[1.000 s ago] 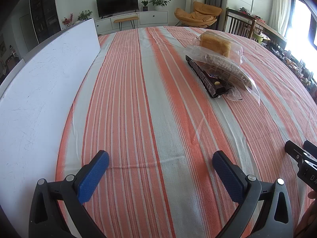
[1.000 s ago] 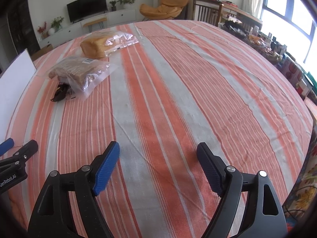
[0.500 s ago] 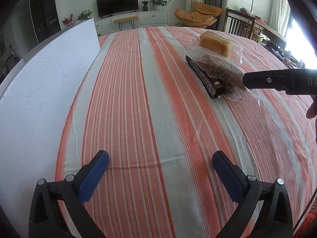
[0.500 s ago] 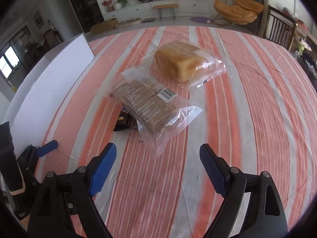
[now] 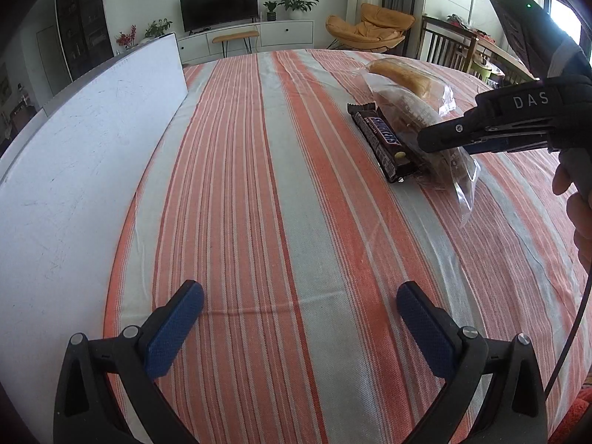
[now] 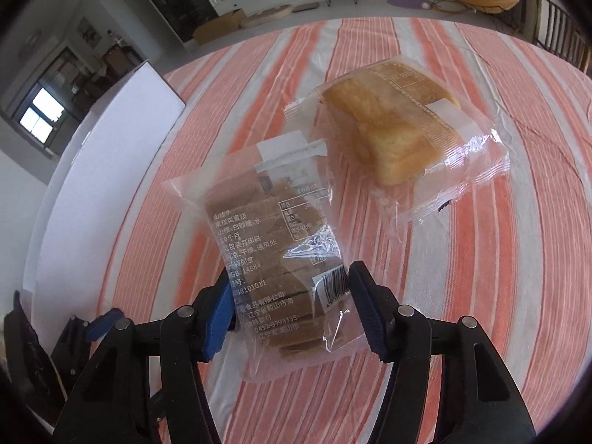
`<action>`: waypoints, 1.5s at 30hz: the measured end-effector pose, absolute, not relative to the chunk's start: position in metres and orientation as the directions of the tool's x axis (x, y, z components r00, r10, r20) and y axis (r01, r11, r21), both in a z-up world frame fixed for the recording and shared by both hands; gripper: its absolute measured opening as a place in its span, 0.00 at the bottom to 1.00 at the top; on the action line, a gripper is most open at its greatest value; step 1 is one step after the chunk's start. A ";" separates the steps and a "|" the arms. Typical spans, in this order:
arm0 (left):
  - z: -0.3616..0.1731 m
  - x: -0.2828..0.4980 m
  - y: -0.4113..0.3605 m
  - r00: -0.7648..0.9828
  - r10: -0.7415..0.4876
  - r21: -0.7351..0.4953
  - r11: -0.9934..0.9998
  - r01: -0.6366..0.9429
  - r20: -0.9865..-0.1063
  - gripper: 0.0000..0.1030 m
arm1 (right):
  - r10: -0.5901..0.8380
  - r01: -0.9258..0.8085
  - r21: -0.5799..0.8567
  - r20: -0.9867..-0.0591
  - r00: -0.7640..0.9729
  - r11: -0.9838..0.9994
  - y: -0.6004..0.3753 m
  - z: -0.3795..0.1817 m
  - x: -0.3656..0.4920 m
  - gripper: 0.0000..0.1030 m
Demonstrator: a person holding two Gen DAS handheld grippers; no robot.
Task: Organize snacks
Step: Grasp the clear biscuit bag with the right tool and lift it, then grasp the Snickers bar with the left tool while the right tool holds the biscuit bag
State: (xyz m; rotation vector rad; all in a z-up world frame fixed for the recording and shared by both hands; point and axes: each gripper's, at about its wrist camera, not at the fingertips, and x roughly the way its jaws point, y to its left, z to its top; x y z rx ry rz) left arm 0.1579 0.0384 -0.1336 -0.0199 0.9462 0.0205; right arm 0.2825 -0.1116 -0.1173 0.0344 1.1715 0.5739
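A clear bag of brown slices [image 6: 266, 229] lies on the striped tablecloth [image 5: 277, 203], partly over a Snickers bar [image 5: 384, 137]. My right gripper [image 6: 290, 277] points down over the bag's near end. Its jaws are closing, with the bag between them and both blue pads against the plastic. The left wrist view shows this gripper [image 5: 436, 140] from the side, held by a gloved hand. A bagged yellow bread loaf [image 6: 396, 129] lies just beyond. My left gripper [image 5: 299, 292] stands open over bare cloth, holding nothing.
A large white board [image 5: 74, 170] runs along the table's left side. The table's right edge drops off near wooden chairs [image 5: 447, 44]. A TV unit and an orange armchair stand far behind. A cable [image 5: 569, 336] hangs from the right hand.
The right gripper swung over to the snack pile and its jaws narrowed around the bag of brown slices. The left gripper has stayed still and open.
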 end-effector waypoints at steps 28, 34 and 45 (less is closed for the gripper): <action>-0.133 0.157 0.039 0.585 0.011 -0.007 1.000 -0.027 -0.811 1.00 | -0.107 0.150 -0.020 -0.796 0.596 0.988 -0.217 -0.135 0.142 0.89; -0.118 0.177 0.031 0.611 -0.088 -0.123 0.992 -0.016 -0.787 1.00 | -0.103 0.155 -0.012 -0.797 0.596 0.988 -0.218 -0.135 0.145 0.90; -0.112 0.274 0.002 0.562 -0.138 -0.172 0.985 -0.007 -0.815 0.65 | -0.099 0.154 -0.007 -0.796 0.597 0.988 -0.219 -0.136 0.145 0.90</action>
